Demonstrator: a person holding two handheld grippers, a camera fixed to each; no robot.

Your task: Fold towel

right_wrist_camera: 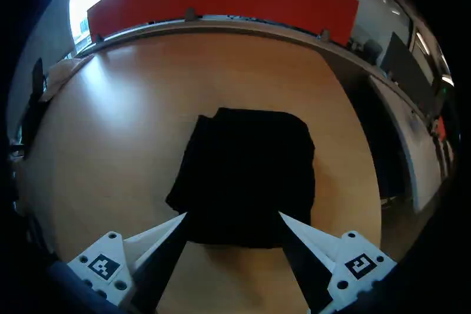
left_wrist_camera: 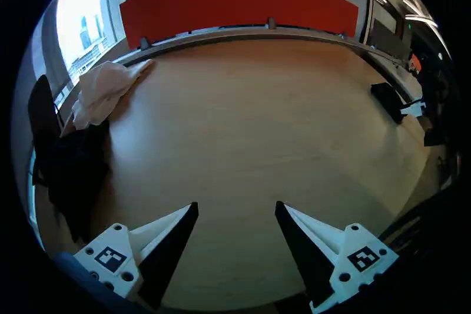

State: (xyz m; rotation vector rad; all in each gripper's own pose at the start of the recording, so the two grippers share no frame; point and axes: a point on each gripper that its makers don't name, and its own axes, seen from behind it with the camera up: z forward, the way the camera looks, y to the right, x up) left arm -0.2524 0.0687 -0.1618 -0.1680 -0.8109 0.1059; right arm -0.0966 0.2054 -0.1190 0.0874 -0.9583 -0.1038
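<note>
A black towel (right_wrist_camera: 244, 175) lies folded into a rough square on the wooden table (right_wrist_camera: 129, 131), right in front of my right gripper (right_wrist_camera: 232, 214). That gripper is open, its fingertips just above the towel's near edge, one on each side, with nothing gripped. My left gripper (left_wrist_camera: 236, 204) is open too, over bare wooden table (left_wrist_camera: 247, 131) with nothing between its fingers. A crumpled beige towel (left_wrist_camera: 103, 90) sits at the table's far left corner; in the right gripper view it is the beige towel (right_wrist_camera: 62, 72) at the left rim.
A dark cloth (left_wrist_camera: 73, 167) hangs in a heap at the table's left edge by a dark chair (left_wrist_camera: 41, 102). A red divider panel (left_wrist_camera: 235, 2) runs along the far edge. A small dark shape (left_wrist_camera: 388, 99) with a white part lies at the right edge.
</note>
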